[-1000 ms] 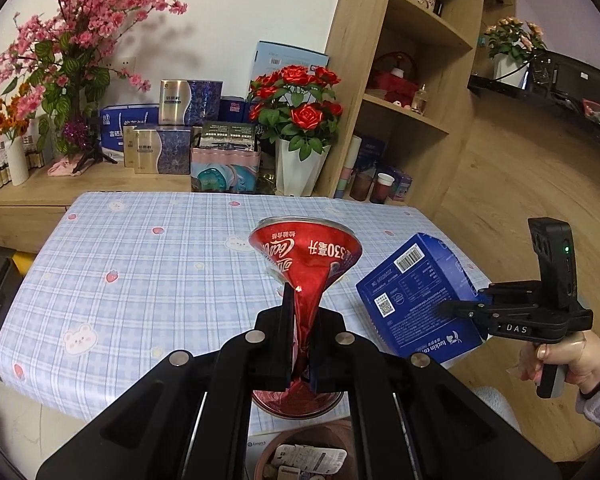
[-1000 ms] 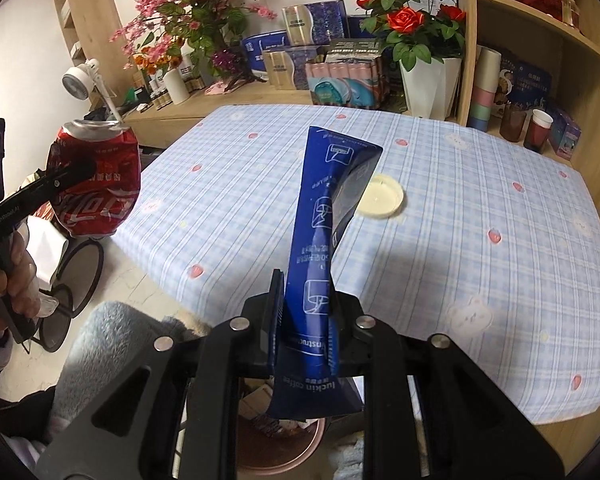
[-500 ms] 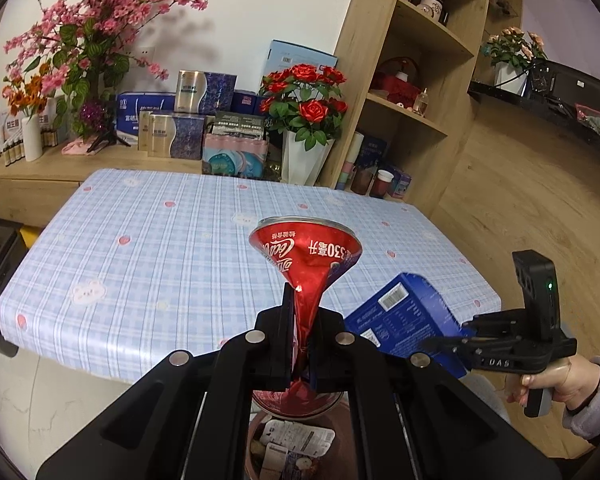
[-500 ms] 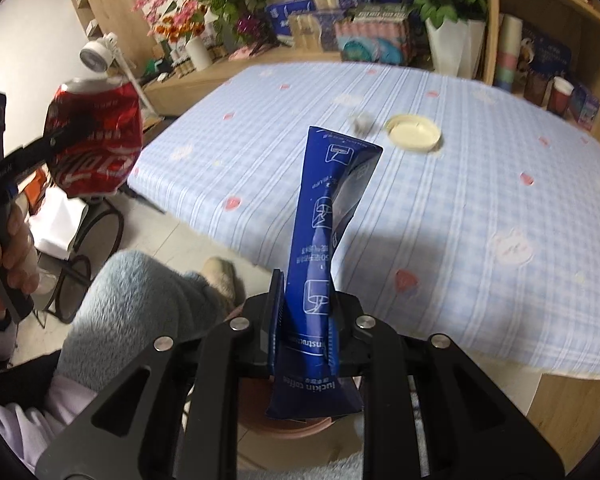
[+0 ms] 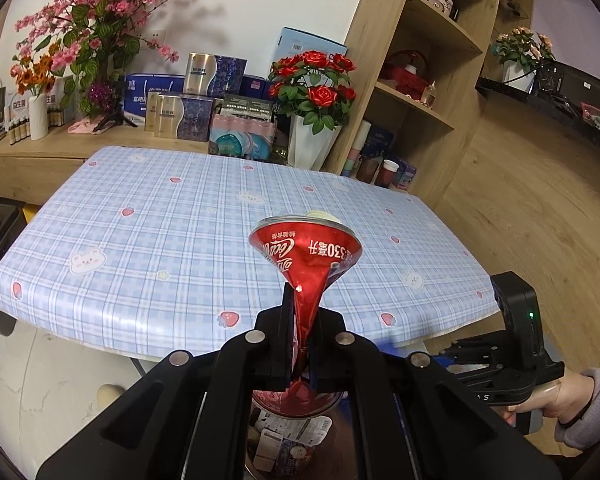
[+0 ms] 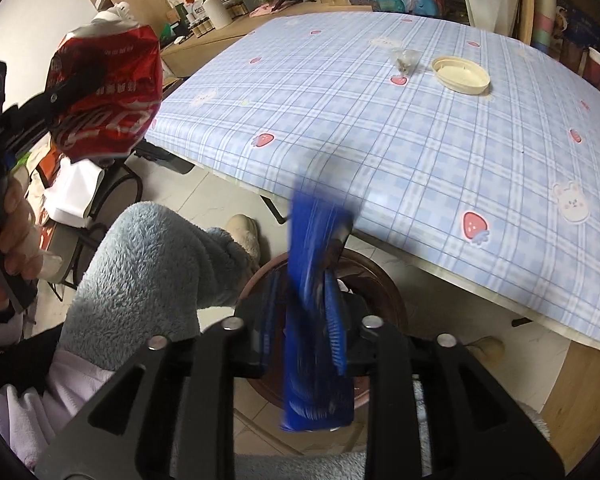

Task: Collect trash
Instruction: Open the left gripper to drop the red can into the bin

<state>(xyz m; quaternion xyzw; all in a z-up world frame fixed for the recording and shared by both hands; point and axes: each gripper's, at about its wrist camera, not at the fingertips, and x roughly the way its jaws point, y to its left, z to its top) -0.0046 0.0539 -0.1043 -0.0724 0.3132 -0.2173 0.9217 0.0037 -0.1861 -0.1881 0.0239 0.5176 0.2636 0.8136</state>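
The right gripper (image 6: 300,344), its jaws just opening, is releasing the blue carton (image 6: 316,320) upright directly above the trash bin (image 6: 384,280) beside the table edge (image 6: 380,236); the left gripper (image 5: 300,344) is clamping the crushed cola can (image 5: 304,256) alongside.

A tabletop (image 5: 172,240) under a blue checked cloth dotted with strawberries and little bears fills the middle. Behind it, a white vase of red roses (image 5: 314,92) stands at the far edge, right beside a stack of pastel-wrapped packs (image 5: 242,138). Purple-and-gold boxes (image 5: 184,114) line the low wooden sideboard (image 5: 28,152), and a tall spray of pink blossom (image 5: 100,8) rises over them. To the right, a wooden shelf unit (image 5: 432,80) carries jars and what looks like a red basket, too small to be sure. Paper cups (image 5: 386,172) sit low at its foot.
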